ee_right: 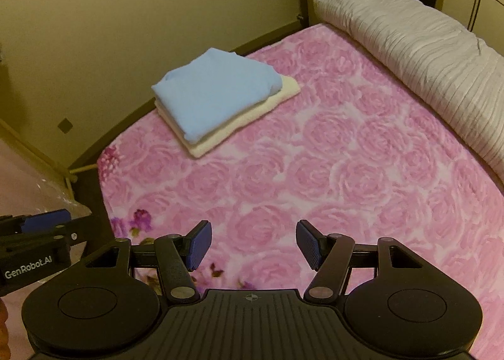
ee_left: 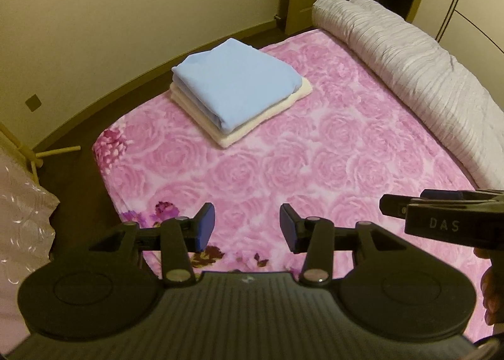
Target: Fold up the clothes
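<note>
Each view is taken from just behind its own hand-held gripper, angled down over the bed (ee_left: 315, 145). Shared ahead are the folded stack (ee_right: 217, 98) and rolled quilt (ee_left: 409, 76).

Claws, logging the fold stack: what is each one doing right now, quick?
Left claw: open, holding nothing, above the pink bedspread.
Right claw: open, holding nothing.

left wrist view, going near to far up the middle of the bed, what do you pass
left gripper with open, empty jaws → pink rose blanket → cream folded cloth → blue folded cloth on top of it → dark floor strip → wall
</note>
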The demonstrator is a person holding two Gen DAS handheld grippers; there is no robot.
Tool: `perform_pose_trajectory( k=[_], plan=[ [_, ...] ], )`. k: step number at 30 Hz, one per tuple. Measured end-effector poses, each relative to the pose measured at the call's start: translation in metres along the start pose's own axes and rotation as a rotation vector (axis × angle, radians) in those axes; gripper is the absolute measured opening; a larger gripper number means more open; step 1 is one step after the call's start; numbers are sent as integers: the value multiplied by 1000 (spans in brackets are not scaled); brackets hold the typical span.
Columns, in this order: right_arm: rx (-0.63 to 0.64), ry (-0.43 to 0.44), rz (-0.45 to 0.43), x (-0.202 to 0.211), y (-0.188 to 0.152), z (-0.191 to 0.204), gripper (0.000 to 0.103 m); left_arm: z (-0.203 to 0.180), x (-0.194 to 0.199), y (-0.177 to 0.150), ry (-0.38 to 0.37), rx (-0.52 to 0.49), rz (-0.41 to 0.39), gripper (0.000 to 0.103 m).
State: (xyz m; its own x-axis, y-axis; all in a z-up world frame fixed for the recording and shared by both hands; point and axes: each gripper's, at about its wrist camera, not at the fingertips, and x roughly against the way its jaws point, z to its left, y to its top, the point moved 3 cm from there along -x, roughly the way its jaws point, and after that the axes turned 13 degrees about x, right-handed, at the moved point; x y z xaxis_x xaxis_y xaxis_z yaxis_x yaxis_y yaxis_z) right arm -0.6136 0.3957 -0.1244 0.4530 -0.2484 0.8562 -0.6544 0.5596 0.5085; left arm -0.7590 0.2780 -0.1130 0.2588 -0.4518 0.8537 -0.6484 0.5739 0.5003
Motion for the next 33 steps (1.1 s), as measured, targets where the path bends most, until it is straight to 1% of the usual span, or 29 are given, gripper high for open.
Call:
perform_pose_trajectory(
  k=[5, 9, 20, 28, 33],
  plan=[
    [28, 14, 20, -14, 9, -12, 63, -8, -16, 7, 25, 28, 27, 41],
    [39, 21, 30, -24, 18, -21, 63, -14, -27, 14, 28, 35, 45, 41],
    [41, 37, 59, -54, 40, -40, 63, -28, -60, 29, 51, 30, 67, 41],
    [38, 41, 74, -71, 51, -45, 63, -32, -74, 38, 52, 31, 62, 41],
    [32, 41, 74, -74, 54, -45, 63, -31, -75, 44, 56, 16, 25, 41]
  ],
)
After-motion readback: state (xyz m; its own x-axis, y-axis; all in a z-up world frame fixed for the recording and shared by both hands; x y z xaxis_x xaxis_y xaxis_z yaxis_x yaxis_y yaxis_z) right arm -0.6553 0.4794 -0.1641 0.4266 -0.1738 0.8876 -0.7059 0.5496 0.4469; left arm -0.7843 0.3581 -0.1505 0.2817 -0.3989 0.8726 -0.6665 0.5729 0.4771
